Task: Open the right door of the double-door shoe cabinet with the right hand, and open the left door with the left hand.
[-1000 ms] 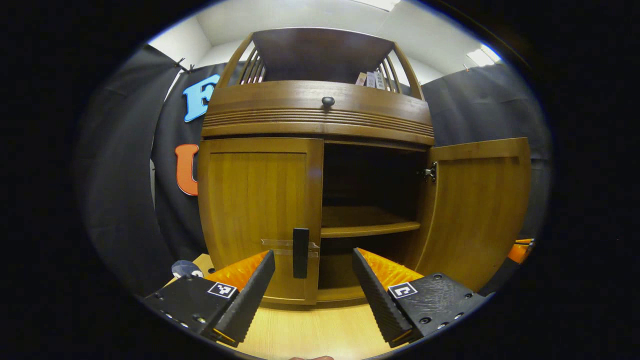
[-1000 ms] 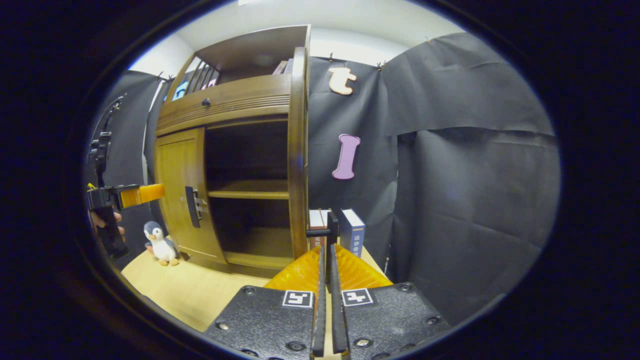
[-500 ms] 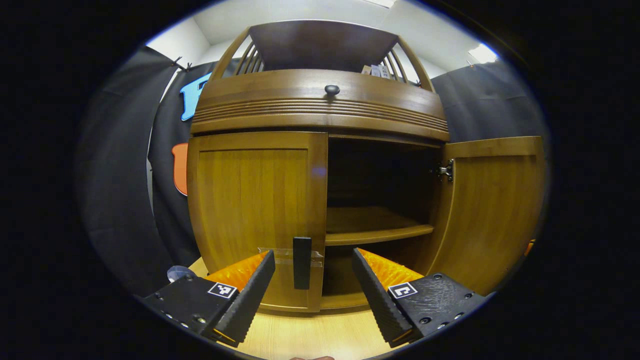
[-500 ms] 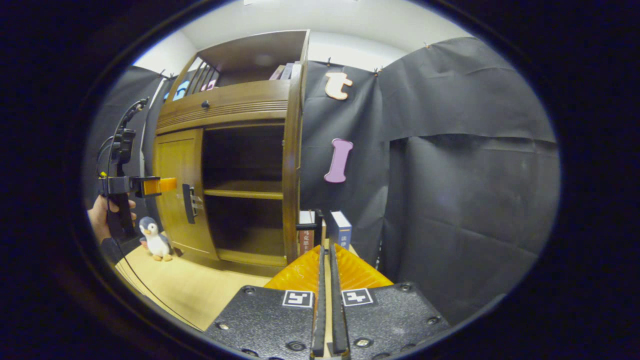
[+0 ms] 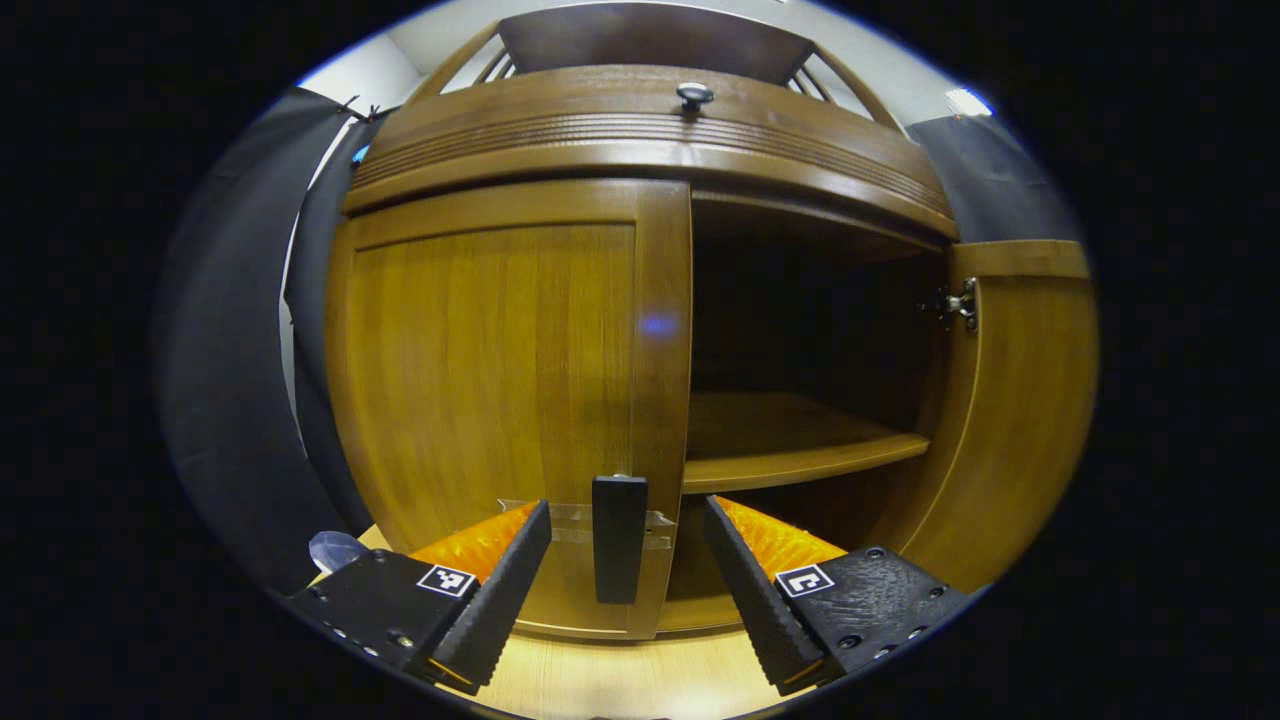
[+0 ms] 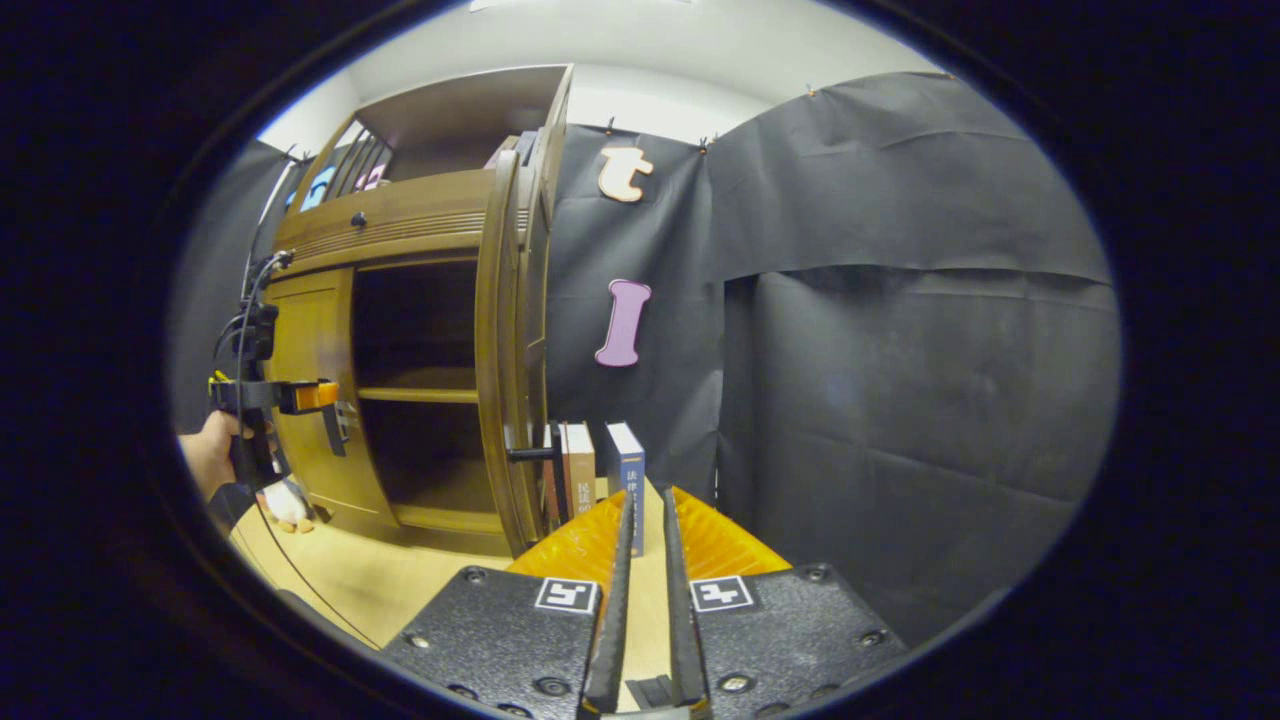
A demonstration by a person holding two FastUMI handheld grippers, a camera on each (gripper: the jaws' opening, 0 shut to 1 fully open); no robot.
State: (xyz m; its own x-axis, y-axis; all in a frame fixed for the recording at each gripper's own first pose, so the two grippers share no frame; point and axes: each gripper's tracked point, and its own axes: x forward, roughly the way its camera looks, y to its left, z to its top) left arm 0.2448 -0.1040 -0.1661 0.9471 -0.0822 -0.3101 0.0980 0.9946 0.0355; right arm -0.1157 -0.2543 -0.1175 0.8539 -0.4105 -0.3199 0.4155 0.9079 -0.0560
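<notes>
Left tool gaping at the shoe cabinet

Its handle on the closed left door sits between the fingers, contact unclear. Right door stands open; right tool, nearly closed, holds nothing; cabinet's top cropped.

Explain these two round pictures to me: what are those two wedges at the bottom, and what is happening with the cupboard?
Each picture comes from a camera riding on a hand-held two-finger gripper. In the left gripper view, the left gripper is open, its fingers either side of the black bar handle of the closed left wooden door. The right wooden door already stands open, showing a wooden shelf. In the right gripper view, the right gripper is nearly closed and holds nothing; upright books stand beside the cabinet. Far left, a hand holds the other gripper.
</notes>
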